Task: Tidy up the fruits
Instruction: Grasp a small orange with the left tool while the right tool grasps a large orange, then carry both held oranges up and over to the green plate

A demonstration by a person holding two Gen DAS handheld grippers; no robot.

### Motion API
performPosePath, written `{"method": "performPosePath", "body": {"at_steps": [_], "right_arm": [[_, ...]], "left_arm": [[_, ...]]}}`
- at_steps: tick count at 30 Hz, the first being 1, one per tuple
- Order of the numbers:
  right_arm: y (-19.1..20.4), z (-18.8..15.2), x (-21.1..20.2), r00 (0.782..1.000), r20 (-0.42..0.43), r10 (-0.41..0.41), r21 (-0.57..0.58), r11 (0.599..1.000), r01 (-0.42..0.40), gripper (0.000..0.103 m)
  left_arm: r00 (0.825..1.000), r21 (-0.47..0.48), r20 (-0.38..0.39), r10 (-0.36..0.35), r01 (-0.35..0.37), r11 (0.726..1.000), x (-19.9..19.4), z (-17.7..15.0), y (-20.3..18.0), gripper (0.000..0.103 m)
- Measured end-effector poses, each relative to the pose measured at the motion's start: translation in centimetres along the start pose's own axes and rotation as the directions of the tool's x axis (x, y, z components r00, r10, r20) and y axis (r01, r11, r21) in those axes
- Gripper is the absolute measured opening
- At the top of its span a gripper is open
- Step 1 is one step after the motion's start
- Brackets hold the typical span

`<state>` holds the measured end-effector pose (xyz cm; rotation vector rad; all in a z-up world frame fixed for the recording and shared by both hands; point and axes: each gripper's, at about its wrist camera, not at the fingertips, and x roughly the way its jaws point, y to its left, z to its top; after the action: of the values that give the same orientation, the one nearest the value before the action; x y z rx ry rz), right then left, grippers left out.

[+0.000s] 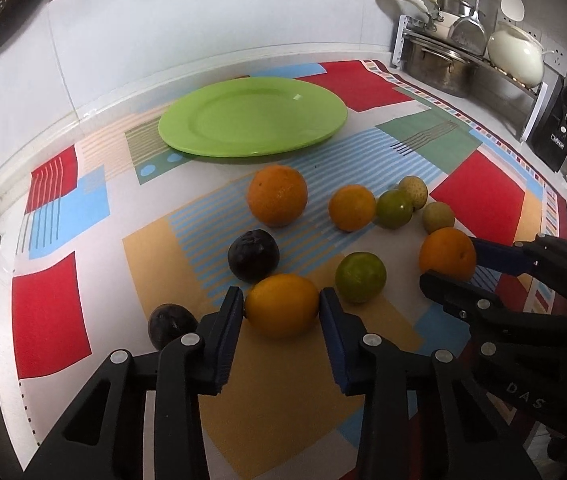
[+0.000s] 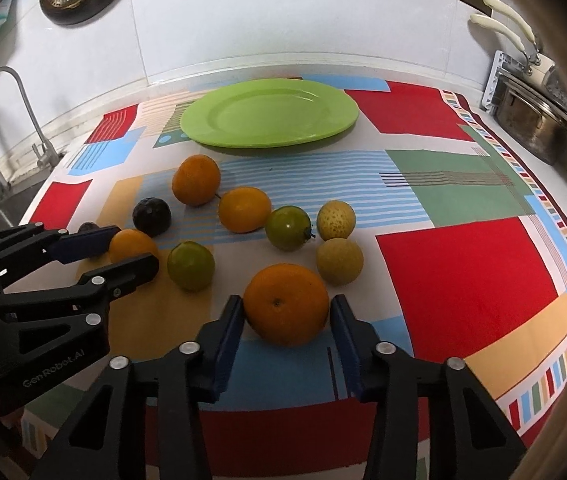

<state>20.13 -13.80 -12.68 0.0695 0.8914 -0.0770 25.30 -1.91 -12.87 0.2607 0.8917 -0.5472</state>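
A green plate [image 1: 251,118] lies empty at the back of the patterned cloth; it also shows in the right wrist view [image 2: 269,116]. Several oranges, green and yellowish fruits and two dark purple fruits lie loose in front of it. My left gripper [image 1: 280,306] is shut on an orange [image 1: 282,305] resting on the cloth. My right gripper [image 2: 286,309] is shut on another orange [image 2: 286,304], also on the cloth. The right gripper shows in the left wrist view [image 1: 449,264], the left gripper in the right wrist view [image 2: 133,246].
A dark purple fruit [image 1: 253,255] and a green fruit [image 1: 360,277] lie close to the left gripper. A dish rack with pots [image 1: 443,60] stands at the back right. A sink tap [image 2: 23,112] is at the left. A white wall runs behind the plate.
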Motion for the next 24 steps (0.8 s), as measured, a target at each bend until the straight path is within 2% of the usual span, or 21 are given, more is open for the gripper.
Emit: {"method": "performPosePath", "body": {"at_steps": [11, 19, 24], "right_arm": [[0.9, 0.2, -1.1, 0.999, 0.036, -0.027, -0.015, 1.0, 0.028, 0.043], [1.2, 0.6, -2.6, 0.998, 0.062, 0.01, -0.016, 1.0, -0.009, 0.043], [0.8, 1.6, -3.4, 0.994, 0.095, 0.045, -0.05, 0.998, -0.04, 0.043]], "left_arm": [[0.999, 0.018, 0.036, 0.001, -0.002, 1.0, -1.4, -0.2, 0.4, 0.038], [0.996, -0.008, 0.088, 0.017, -0.016, 1.0, -4.2, 0.5, 0.3, 0.038], [0.99, -0.045, 0.127, 0.061, -0.056, 0.997, -5.5, 1.2, -0.2, 0.038]]}}
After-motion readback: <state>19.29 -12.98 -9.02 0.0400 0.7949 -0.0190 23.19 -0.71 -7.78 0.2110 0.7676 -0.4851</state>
